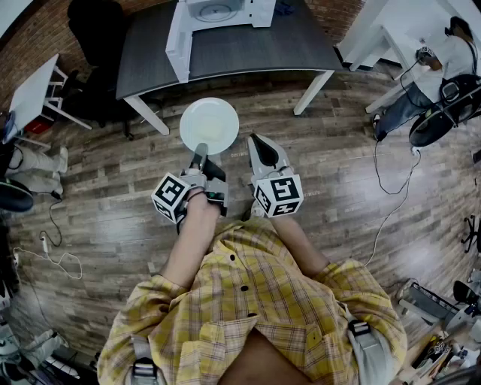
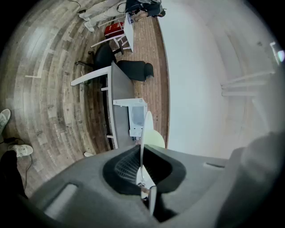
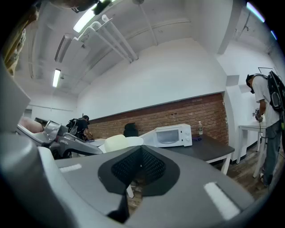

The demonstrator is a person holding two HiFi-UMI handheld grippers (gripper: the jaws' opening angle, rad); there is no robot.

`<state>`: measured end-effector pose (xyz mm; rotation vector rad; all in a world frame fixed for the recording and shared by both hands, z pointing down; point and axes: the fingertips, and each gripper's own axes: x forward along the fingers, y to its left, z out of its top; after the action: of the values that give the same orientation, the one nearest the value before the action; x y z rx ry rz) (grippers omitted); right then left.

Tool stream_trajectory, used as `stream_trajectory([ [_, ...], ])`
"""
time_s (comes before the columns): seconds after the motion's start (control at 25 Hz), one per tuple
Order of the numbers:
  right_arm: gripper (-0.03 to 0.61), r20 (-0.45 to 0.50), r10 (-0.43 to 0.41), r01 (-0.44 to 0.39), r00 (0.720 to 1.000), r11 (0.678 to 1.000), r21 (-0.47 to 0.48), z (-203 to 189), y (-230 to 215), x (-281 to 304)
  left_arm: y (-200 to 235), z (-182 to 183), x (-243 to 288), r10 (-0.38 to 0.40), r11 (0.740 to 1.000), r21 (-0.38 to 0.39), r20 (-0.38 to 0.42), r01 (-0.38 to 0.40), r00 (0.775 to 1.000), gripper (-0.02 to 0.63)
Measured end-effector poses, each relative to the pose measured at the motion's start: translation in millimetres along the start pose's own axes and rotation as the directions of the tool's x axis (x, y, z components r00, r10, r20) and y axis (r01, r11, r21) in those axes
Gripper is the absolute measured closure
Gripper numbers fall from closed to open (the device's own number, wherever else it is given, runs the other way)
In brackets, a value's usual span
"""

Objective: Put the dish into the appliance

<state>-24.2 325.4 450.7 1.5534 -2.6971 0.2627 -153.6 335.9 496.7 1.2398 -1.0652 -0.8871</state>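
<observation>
A round white plate (image 1: 209, 125) hangs level over the wooden floor, and my left gripper (image 1: 200, 153) is shut on its near rim. In the left gripper view the plate (image 2: 144, 129) shows edge-on, pinched between the dark pads. Ahead, a white microwave (image 1: 214, 13) stands on the dark grey table (image 1: 248, 49) with its door (image 1: 179, 45) swung open. My right gripper (image 1: 255, 141) hovers just right of the plate, shut with nothing in it. From the right gripper view the gripper (image 3: 140, 168) points toward the microwave (image 3: 171, 135), with the plate (image 3: 116, 143) to its left.
A black office chair (image 1: 98, 30) stands left of the table and a small white desk (image 1: 34, 90) farther left. A person (image 1: 443, 64) works at a white desk at the right. Cables (image 1: 391, 203) trail across the floor on both sides.
</observation>
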Motion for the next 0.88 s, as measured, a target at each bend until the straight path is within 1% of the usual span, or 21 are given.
stream_trajectory([
  [0.24,0.578,0.011,0.012,-0.012,1.000,1.000,-0.002,-1,-1,4,4,-2,4,0.004,1.000,0.004,-0.007,-0.004,1.000,0.603],
  [0.56,0.577,0.021,0.030,-0.030,0.999,0.999,0.012,3,-18,8,4,-12,18,0.002,1.000,-0.006,0.005,-0.002,1.000,0.603],
  [0.72,0.575,0.017,0.042,-0.042,0.999,0.999,0.009,2,-33,10,2,-23,30,-0.021,1.000,-0.022,0.011,0.021,1.000,0.603],
  [0.88,0.575,0.017,0.063,-0.063,0.998,0.998,0.015,3,-51,12,2,-37,42,-0.013,1.000,-0.014,0.021,0.013,1.000,0.603],
])
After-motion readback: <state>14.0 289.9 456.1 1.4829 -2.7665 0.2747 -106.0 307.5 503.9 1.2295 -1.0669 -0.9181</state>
